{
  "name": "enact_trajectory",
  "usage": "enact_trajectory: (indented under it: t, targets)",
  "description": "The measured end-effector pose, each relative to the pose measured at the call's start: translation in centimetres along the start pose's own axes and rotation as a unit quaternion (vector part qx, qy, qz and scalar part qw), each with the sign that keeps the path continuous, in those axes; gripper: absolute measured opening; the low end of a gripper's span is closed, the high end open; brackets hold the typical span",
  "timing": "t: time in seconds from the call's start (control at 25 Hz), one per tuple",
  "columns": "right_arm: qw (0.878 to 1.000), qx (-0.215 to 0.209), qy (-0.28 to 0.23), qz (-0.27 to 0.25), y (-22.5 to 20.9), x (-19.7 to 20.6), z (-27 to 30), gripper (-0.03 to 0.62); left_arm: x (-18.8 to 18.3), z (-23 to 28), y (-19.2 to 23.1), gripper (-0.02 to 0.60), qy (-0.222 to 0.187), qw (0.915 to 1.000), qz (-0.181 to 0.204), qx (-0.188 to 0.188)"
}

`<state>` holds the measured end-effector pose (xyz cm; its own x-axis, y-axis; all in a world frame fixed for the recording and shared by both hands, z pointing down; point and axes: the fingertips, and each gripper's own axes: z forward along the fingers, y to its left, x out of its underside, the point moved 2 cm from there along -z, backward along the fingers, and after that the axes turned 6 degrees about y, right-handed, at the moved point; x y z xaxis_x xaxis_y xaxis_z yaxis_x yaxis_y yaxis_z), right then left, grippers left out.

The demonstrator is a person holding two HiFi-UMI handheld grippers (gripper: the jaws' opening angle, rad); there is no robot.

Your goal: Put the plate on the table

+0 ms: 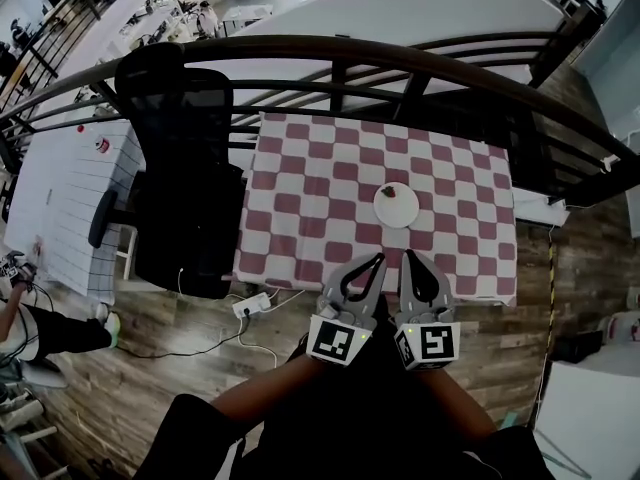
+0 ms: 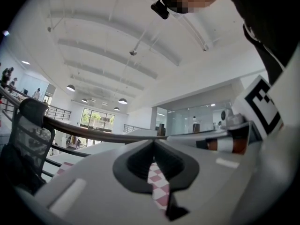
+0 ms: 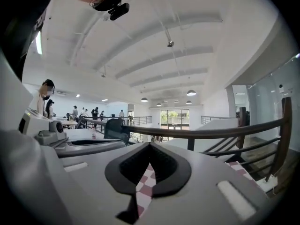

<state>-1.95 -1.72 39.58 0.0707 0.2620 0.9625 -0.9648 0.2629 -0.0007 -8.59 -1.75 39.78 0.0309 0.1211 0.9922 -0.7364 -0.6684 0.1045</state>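
Both closed and empty, I hold the left hand-held gripper (image 1: 374,264) beside the right hand-held gripper (image 1: 412,260), pointing toward the plate (image 1: 396,206).

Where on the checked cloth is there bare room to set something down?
The left half of the red-and-white checked tablecloth, between the black office chair and the small white plate, is bare. So is the far strip by the dark railing. Only around the plate is taken.

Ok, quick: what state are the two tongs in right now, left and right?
Left tongs: closed, holding nothing.
Right tongs: closed, holding nothing.
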Motion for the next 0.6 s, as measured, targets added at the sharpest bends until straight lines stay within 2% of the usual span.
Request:
enact_trajectory:
  t: [0.24,0.52,0.6]
  targets:
    - [1.000,0.009,-0.002,-0.002,1.0,1.2,-1.0,-0.004,0.3,-0.9,0.2,0.008,-0.004,0.9999,-0.002,-0.016]
    - [1.000,0.019,-0.024,-0.005,0.8,0.6,-2.4,-0.005,-0.1,-0.7,-1.6,0.008,-0.014,0.9998,0.002,0.012]
    - [1.000,0.016,-0.024,-0.006,0.7,0.7,-2.5,-0.005,-0.3,-0.7,-1.9,0.008,-0.017,0.9996,0.016,0.014]
